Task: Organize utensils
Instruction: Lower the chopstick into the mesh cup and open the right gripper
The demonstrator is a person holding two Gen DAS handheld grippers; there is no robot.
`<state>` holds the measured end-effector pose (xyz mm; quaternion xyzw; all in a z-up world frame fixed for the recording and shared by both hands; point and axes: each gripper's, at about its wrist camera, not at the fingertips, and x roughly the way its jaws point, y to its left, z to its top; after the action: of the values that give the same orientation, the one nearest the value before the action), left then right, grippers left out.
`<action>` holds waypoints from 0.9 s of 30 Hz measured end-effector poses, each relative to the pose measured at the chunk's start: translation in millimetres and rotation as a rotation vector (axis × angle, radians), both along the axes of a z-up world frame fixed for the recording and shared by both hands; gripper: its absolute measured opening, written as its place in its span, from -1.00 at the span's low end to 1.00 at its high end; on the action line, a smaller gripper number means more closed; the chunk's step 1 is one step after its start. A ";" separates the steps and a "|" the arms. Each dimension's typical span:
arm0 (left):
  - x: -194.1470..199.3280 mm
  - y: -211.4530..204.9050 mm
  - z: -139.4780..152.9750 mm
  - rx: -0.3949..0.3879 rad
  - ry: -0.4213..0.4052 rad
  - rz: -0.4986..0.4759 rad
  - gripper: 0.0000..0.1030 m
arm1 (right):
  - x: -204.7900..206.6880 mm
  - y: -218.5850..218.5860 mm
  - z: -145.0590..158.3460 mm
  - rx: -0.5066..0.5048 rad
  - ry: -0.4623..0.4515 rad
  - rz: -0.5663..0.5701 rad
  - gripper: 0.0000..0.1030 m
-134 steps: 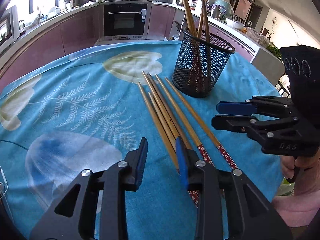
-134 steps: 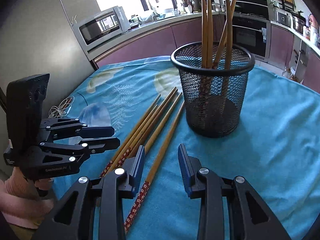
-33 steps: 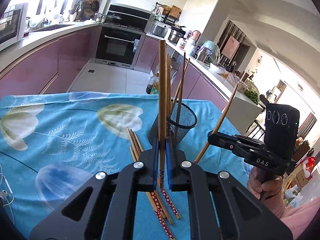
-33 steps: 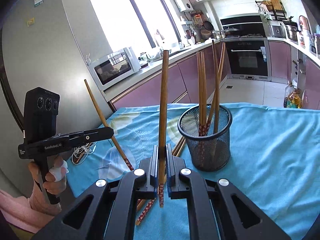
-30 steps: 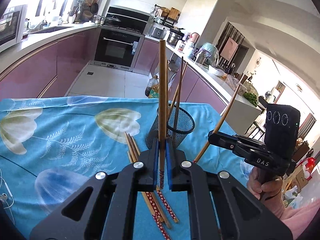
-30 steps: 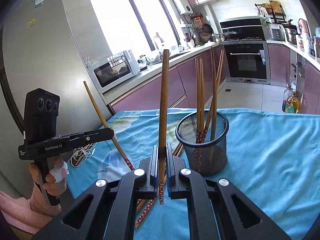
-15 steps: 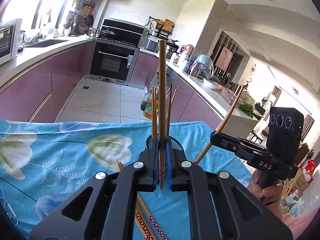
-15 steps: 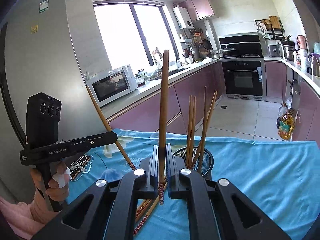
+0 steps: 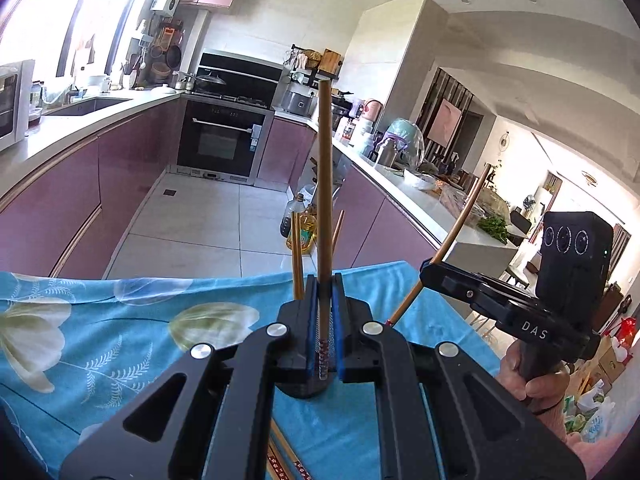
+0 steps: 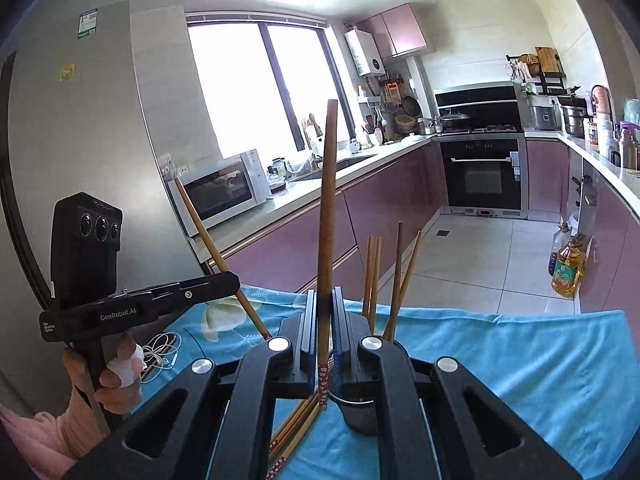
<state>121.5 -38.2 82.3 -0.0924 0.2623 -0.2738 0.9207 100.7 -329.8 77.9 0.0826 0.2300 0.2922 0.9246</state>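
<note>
Mounted just behind each gripper, raised above the blue tablecloth (image 9: 120, 320), looking across the kitchen toward the shared oven (image 10: 484, 174).

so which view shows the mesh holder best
Right wrist. The mesh holder shows part of its wall and base under the right gripper. In the left wrist view the left gripper hides nearly all of it.

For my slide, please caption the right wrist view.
Right tongs hold one chopstick upright above the mesh holder.
</note>
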 end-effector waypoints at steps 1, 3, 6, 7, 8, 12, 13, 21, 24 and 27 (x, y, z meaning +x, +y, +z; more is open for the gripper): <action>0.7 -1.1 2.8 0.001 -0.005 0.000 -0.85 | 1.6 -0.1 0.7 0.000 -0.003 -0.003 -0.89; 2.7 -3.7 7.2 0.004 -0.015 -0.001 -0.85 | 5.3 -0.1 2.4 -0.004 -0.007 -0.010 -0.89; 8.8 -10.8 11.8 0.023 -0.027 0.011 -0.85 | 11.6 1.0 2.3 -0.012 -0.007 -0.024 -0.89; 10.5 -13.9 12.2 0.035 -0.031 0.018 -0.85 | 13.8 1.4 1.5 -0.018 -0.007 -0.031 -0.89; 12.4 -16.5 11.8 0.045 -0.032 0.021 -0.85 | 16.0 1.7 0.2 -0.021 -0.004 -0.033 -0.89; 21.3 -28.4 3.3 0.089 -0.011 0.013 -0.85 | 21.8 3.9 -8.2 -0.031 0.019 -0.035 -0.89; 23.0 -30.8 0.3 0.101 -0.003 0.013 -0.85 | 24.2 4.4 -11.0 -0.034 0.028 -0.035 -0.89; 36.8 -45.8 -26.0 0.187 0.064 -0.003 -0.85 | 35.9 8.5 -31.1 -0.079 0.094 -0.025 -0.89; 38.2 -51.2 -34.8 0.218 0.086 -0.015 -0.85 | 42.7 13.4 -41.1 -0.110 0.137 -0.017 -0.89; 43.0 -56.0 -44.2 0.246 0.111 -0.032 -0.85 | 49.2 19.3 -53.7 -0.139 0.186 -0.001 -0.88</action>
<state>164.5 -94.2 38.1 0.0101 0.3457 -0.2487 0.9047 149.9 -310.5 24.2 0.0451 0.3345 0.2663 0.9029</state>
